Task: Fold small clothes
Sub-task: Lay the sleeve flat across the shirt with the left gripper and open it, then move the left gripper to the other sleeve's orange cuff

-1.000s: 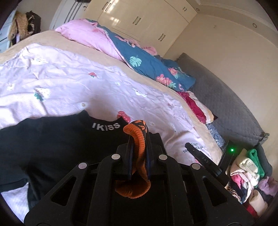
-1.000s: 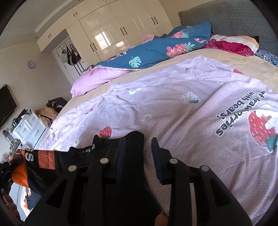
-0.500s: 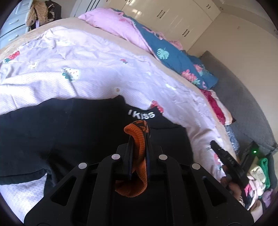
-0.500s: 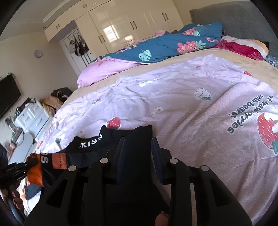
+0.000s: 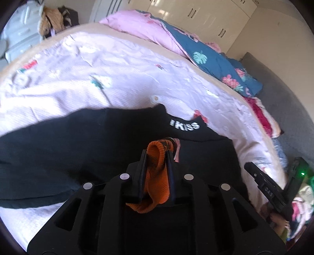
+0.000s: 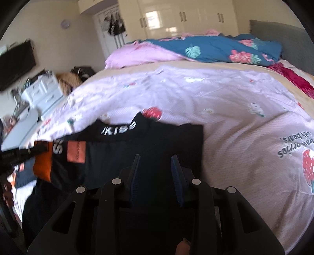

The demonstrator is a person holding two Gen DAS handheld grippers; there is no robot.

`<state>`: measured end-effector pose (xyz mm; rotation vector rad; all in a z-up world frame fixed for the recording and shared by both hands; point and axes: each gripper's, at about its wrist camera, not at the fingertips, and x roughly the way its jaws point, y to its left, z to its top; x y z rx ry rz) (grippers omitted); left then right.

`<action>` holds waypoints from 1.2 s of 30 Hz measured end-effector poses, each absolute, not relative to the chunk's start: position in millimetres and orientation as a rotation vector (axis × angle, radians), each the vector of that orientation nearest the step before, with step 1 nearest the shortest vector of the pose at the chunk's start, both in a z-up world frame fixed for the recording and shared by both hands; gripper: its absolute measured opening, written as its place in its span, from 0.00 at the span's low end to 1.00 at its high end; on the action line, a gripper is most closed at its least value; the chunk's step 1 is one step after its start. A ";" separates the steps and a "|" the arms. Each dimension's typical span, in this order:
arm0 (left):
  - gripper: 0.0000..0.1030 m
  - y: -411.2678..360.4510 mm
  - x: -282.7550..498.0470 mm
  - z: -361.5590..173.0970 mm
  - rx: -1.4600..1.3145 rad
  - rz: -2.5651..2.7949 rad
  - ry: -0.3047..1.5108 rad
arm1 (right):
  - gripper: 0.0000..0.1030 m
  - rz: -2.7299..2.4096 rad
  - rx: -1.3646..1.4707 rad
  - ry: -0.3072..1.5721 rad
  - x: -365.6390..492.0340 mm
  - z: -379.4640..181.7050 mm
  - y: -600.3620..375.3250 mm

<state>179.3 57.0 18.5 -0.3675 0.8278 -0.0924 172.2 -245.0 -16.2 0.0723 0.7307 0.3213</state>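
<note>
Spread across the near side of the bed lies a black sweater (image 5: 98,137) with white "KISS" lettering on its collar (image 5: 184,125) and an orange ribbed cuff (image 5: 157,172) at the end of one sleeve. That cuff is pinched between the closed fingers of the left gripper (image 5: 157,157), bunched up and poking out above and below them, with the sleeve lifted off the sweater's body. From the right wrist view the same sleeve runs off to the left, showing an orange patch (image 6: 76,153) and the cuff in the left gripper's hold (image 6: 42,165).

Over the sweater's right part sits the right gripper (image 6: 157,162), its blue-padded fingers (image 6: 177,176) spread apart with only black cloth showing between them; whether they touch the cloth I cannot tell.

Under the garment is a pale pink bedspread (image 6: 225,102) printed with strawberries, laid over a beige sheet (image 6: 196,64). Toward the far side of the bed are a pink quilt (image 5: 141,25) and a teal floral quilt (image 6: 215,47), and a grey headboard (image 5: 290,94) stands at the bed's right. A heap of mixed clothes (image 5: 300,200) lies beside the bed on the right, partly behind the right gripper. Cream wardrobes (image 6: 176,17) line the back wall, with a white drawer unit (image 6: 43,90) and a dark screen (image 6: 15,62) to the left.
</note>
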 end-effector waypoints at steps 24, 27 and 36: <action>0.31 39.2 180.8 -48.0 -0.234 -0.009 1.020 | 0.46 0.255 -0.040 0.941 180.3 -61.8 -229.8; 0.31 39.2 176.7 -46.6 -0.236 -0.010 1.009 | 0.46 0.256 -0.020 0.953 180.9 -65.8 -231.8; 0.54 44.7 162.6 -27.9 -0.263 -0.007 0.960 | 0.82 0.318 -0.011 0.828 160.7 -39.5 -223.5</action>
